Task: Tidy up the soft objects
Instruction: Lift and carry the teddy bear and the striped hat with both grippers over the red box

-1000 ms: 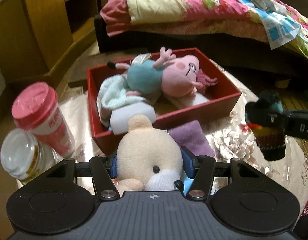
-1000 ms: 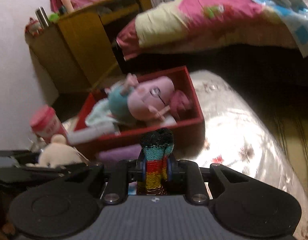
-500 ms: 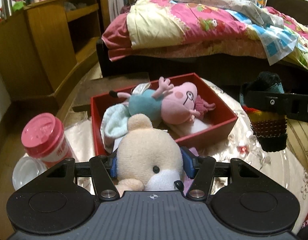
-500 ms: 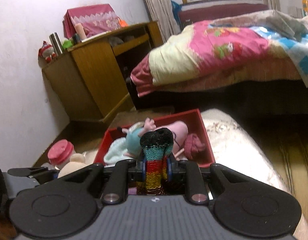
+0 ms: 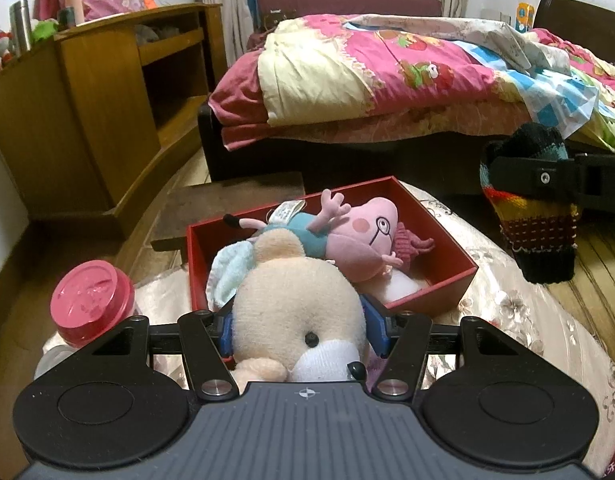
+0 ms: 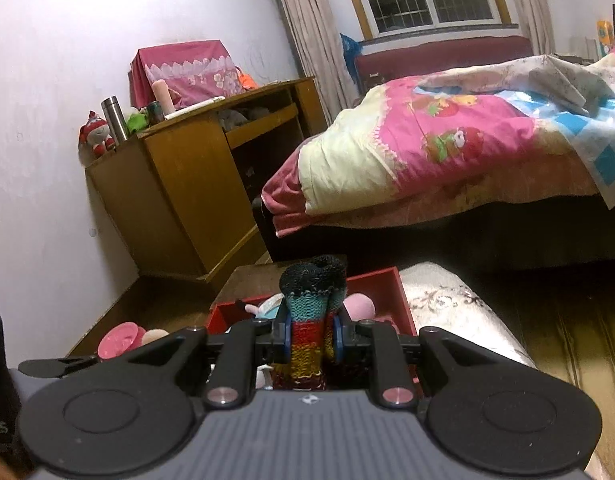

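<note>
Now my left fingers (image 5: 299, 330) clamp the cream plush bear (image 5: 297, 308), my right fingers (image 6: 310, 338) pinch the striped knit sock (image 6: 309, 320). Best carry both over the red box (image 5: 439, 276), low, before letting go

cream plush bear (image 5: 295, 312): lower body hidden behind the left gripper (image 5: 299, 330) housing
purple cloth (image 5: 372, 364): only a sliver seen beside the bear, rest covered
striped knit mitten (image 6: 309, 344): bottom end hidden behind the right gripper (image 6: 310, 339) body
red box (image 6: 391, 284): front wall and most of the inside blocked in the right wrist view
white soft thing (image 5: 401, 284): mostly buried under the pink pig plush (image 5: 359, 244), too little seen to name
clear jar (image 5: 53, 360): nearly all hidden under the pink-lidded cup (image 5: 92, 300)
bed (image 5: 427, 80): right end cut off by the picture edge
</note>
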Available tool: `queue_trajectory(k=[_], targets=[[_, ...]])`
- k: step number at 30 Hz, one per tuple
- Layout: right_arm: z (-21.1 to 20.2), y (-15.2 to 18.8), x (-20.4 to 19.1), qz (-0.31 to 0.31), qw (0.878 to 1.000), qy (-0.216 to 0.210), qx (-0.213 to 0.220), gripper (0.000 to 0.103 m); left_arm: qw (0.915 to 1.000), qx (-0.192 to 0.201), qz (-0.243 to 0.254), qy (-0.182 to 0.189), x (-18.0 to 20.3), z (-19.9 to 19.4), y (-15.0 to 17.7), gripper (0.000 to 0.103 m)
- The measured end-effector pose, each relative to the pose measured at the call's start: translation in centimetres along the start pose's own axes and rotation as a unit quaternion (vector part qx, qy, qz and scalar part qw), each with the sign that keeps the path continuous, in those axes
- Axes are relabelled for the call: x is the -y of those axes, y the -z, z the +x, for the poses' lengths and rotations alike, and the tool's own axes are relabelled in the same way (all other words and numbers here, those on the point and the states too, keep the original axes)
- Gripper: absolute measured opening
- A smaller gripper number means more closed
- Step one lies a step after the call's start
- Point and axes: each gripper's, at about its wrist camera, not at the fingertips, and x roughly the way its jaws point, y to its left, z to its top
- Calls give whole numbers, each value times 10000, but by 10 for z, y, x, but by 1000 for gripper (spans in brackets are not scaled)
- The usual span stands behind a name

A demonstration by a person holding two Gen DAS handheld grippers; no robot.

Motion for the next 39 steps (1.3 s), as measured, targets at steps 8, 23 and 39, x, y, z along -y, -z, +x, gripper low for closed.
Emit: queue_trajectory(k=[8,23,39], targets=[[4,-8,1,4,9999,24,104,0,10000,43,-22,-16,-1,3,-5,60],[20,-20,6,-1,9997,133,184,0,9997,180,-12,-150,-5,16,-25,60],[54,-38,17,-10,9993,326,192,0,9991,132,-33,-392,-15,46,-46,61]])
